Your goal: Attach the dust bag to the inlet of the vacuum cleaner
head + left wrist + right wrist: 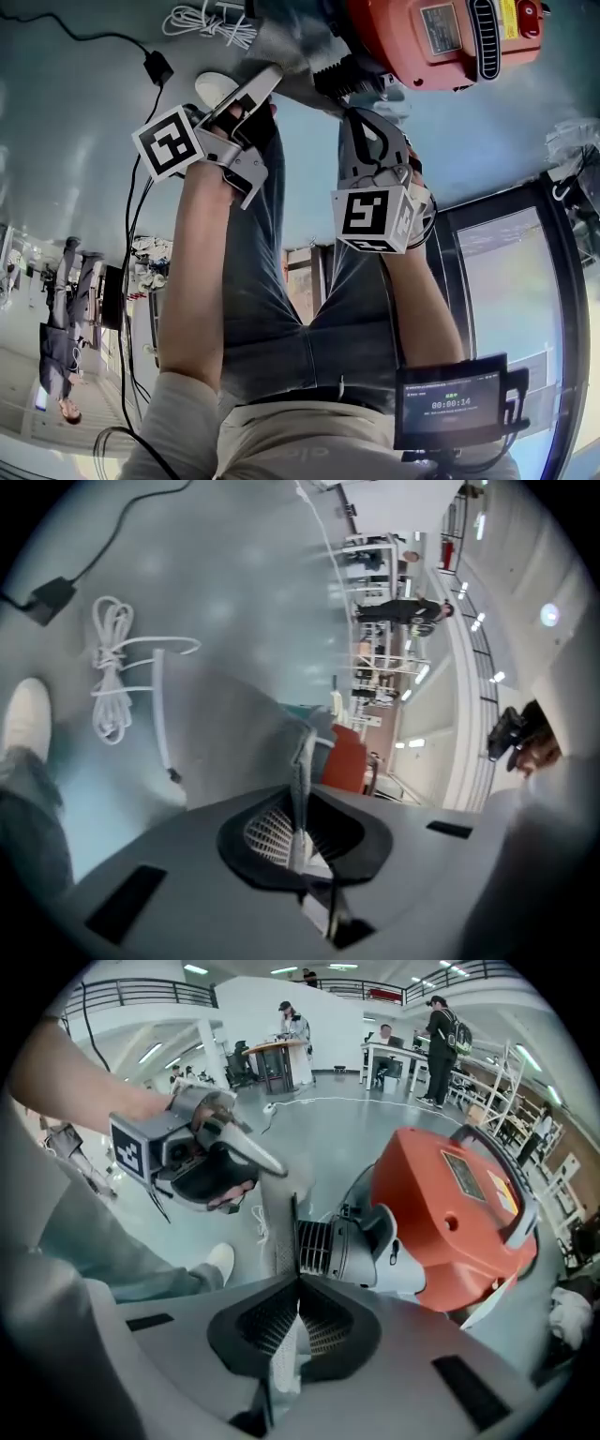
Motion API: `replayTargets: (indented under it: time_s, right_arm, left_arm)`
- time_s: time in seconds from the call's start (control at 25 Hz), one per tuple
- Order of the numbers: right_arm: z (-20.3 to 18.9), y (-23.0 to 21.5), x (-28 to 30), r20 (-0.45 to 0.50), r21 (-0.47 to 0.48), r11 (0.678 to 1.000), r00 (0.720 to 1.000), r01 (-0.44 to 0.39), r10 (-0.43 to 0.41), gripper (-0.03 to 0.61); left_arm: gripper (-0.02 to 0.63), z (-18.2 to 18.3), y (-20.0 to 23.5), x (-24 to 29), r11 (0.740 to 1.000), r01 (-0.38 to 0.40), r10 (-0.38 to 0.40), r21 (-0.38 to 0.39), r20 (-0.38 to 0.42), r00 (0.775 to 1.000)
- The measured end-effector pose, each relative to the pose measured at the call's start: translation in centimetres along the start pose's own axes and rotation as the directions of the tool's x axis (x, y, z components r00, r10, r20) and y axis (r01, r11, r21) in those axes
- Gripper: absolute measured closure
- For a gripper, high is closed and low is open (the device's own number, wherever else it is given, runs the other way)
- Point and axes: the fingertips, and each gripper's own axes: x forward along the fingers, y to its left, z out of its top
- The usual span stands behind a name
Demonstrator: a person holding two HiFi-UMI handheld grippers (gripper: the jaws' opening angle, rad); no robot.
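Note:
The orange vacuum cleaner (441, 37) stands on the floor ahead of me, its black ribbed inlet (352, 75) pointing towards the grippers. A grey fabric dust bag (281, 47) hangs between both grippers beside the inlet. My left gripper (265, 82) is shut on one edge of the bag (234, 733). My right gripper (356, 117) is shut on another edge (281, 1213), directly in front of the inlet (323, 1246) and the vacuum's orange body (459, 1213). The left gripper (206, 1147) shows in the right gripper view, up and to the left of the bag.
A coiled white cable (211, 19) and a black lead with an adapter (157, 67) lie on the floor to the left. A white shoe (214, 86) stands by the left gripper. A small screen (455, 401) sits low right. People stand at desks far off.

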Motion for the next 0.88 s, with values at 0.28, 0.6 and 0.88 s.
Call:
replayTargets:
  time_s: [0.28,0.6,0.88]
  right_arm:
    - [0.2,-0.4,-0.3,0.035,0.056,0.992,0.993,0.11,-0.112,0.563]
    - [0.1,-0.2,0.4,0.033,0.175,0.978,0.992,0.111,-0.119,0.561]
    - [1.0,-1.1,-0.8,0.048,0.205,0.973,0.992,0.107,-0.119,0.561]
  left_arm:
    - [0.597,-1.0,-6.4,1.9,0.955,0.121,-0.073,0.27,-0.182,0.981]
    - [0.597,-1.9,-7.7,3.8,0.906,0.222,-0.139,0.359,-0.244,0.96]
    - [0.597,1.1,-5.3,3.6,0.939,0.195,-0.149,0.285,-0.176,0.973]
